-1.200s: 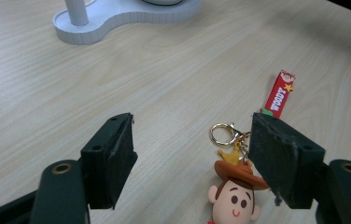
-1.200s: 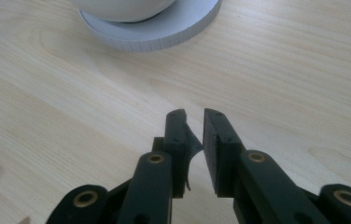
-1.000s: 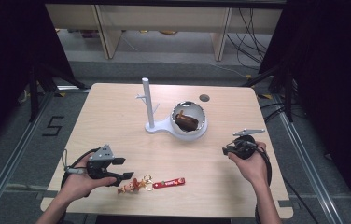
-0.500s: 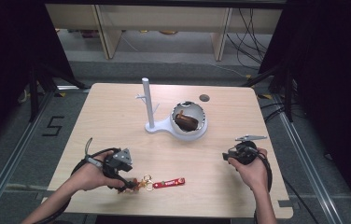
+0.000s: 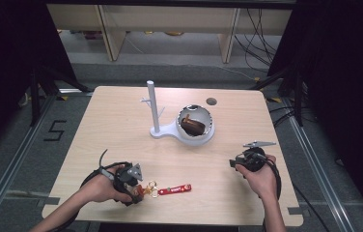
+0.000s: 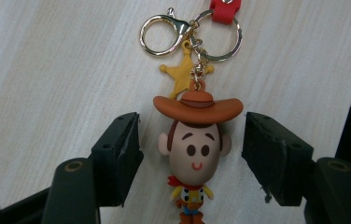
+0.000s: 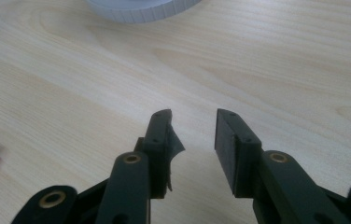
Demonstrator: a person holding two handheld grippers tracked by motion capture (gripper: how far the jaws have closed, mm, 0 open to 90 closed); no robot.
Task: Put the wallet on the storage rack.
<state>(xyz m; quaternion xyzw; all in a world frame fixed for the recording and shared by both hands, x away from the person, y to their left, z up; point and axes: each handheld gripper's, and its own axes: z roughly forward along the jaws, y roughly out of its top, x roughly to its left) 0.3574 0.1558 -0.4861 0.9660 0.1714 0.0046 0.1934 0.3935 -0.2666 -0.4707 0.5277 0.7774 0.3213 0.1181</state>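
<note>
left gripper straddling cowboy keychain, no grip yet

the left gripper (image 6: pixel 192 154) is low over the near left part of the table (image 5: pixel 121 121), held in the person's left hand (image 5: pixel 100 188). its 2 jaws stand on either side of the head of the cowboy keychain (image 6: pixel 194 149), and have just been closing in on it. in the left gripper view a gap of bare wood shows on each side between pad and head, so the pads are not pressing on it. the figure lies flat on the table, hat brim away from the gripper. beyond the hat are a yellow star charm (image 6: pixel 183 77), 2 metal rings and the end of a red strap (image 6: pixel 224 8). in the high view the strap (image 5: pixel 177 188) runs out to the right of the figure.

the right gripper (image 7: pixel 192 135) is held in the right hand (image 5: pixel 259 174) near the right edge, well apart from the keychain. its jaws are partly apart, have just been opening, and nothing is between them.

further back, mid-table, stands a white stand (image 5: pixel 153 108) with an upright post joined to a round bowl (image 5: pixel 196 125). a brown object lies in the bowl; it appears rounded, but it is too small to identify.
</note>
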